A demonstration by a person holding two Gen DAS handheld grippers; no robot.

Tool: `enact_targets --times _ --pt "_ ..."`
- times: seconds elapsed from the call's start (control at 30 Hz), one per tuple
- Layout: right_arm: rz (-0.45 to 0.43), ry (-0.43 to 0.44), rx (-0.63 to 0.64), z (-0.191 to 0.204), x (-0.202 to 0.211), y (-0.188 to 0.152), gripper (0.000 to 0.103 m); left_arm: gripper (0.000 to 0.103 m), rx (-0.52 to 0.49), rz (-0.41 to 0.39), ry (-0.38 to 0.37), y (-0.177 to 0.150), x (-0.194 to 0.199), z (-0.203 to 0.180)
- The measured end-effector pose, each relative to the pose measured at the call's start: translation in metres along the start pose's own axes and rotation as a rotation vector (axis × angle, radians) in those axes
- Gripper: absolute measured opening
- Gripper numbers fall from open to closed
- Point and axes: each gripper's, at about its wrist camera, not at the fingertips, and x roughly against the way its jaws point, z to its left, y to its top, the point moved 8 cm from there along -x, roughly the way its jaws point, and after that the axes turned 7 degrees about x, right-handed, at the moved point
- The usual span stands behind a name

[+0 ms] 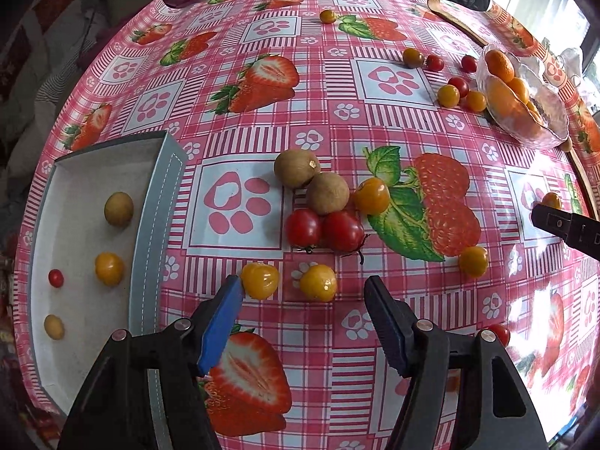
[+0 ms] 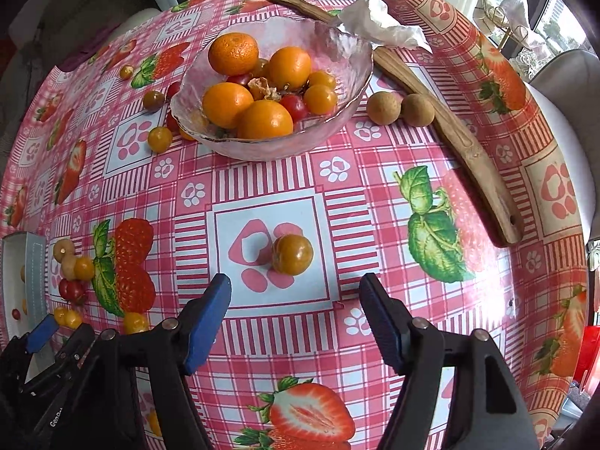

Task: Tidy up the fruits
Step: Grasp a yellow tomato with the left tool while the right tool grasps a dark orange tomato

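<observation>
— So, where are the fruits?

— Mostly loose on the tablecloth [image 1: 262, 120]. Just ahead of the left gripper [image 1: 303, 292] lie two yellow berries [image 1: 318, 282], with two red tomatoes [image 1: 322, 229] and two brown longans [image 1: 311, 180] bunched beyond them. The gray tray [image 1: 157, 202] to its left holds four small fruits.

— And its fingers?

— Spread wide, holding nothing.

— The right one?

— The right gripper [image 2: 296, 292] is spread too, empty, with one orange-brown berry [image 2: 292, 254] lying just ahead between the tips. Farther off, the glass bowl [image 2: 337, 112] holds oranges and small tomatoes; a wooden scratcher [image 2: 450, 127] lies beside it.
</observation>
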Motion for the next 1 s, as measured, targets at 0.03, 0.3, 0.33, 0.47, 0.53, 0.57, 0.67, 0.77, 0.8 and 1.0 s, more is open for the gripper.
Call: enact_targets --times 0.03,0.3,0.33,0.47,0.53,0.57,0.67,0.77,0.8,1.0 --pt "-0.006 -0.009 0.007 0.000 -0.002 0.002 0.072 0.069 0.004 -0.004 0.006 0.001 -0.001 0.000" --pt "-0.046 -0.061 0.060 0.002 -0.001 0.011 0.032 0.047 -0.028 -0.050 0.074 0.002 0.001 -0.003" --pt "-0.047 -0.052 0.066 0.003 0.000 0.011 0.028 0.044 -0.035 -0.055 0.084 0.002 0.002 -0.002" --pt "-0.039 -0.004 0.055 0.003 0.000 0.010 0.025 0.037 -0.003 -0.052 0.040 0.003 0.005 0.007" --pt "-0.035 0.021 0.033 0.002 0.002 0.008 0.025 0.036 0.023 -0.039 0.003 0.003 0.005 0.013" --pt "-0.033 0.031 0.022 0.001 0.003 0.007 0.025 0.036 0.032 -0.034 -0.010 0.002 0.005 0.014" --pt "-0.027 0.059 -0.001 0.002 0.008 0.001 0.025 0.033 0.043 -0.023 -0.042 0.000 0.008 0.016" --pt "-0.026 0.076 -0.001 0.007 0.014 -0.005 0.025 0.027 0.021 -0.020 -0.054 -0.003 0.012 0.013" --pt "-0.025 0.082 0.000 0.009 0.016 -0.007 0.025 0.027 0.016 -0.019 -0.057 -0.005 0.013 0.012" --pt "-0.021 0.111 0.014 0.022 0.025 -0.012 0.025 0.027 0.027 -0.010 -0.089 -0.007 0.011 0.014"
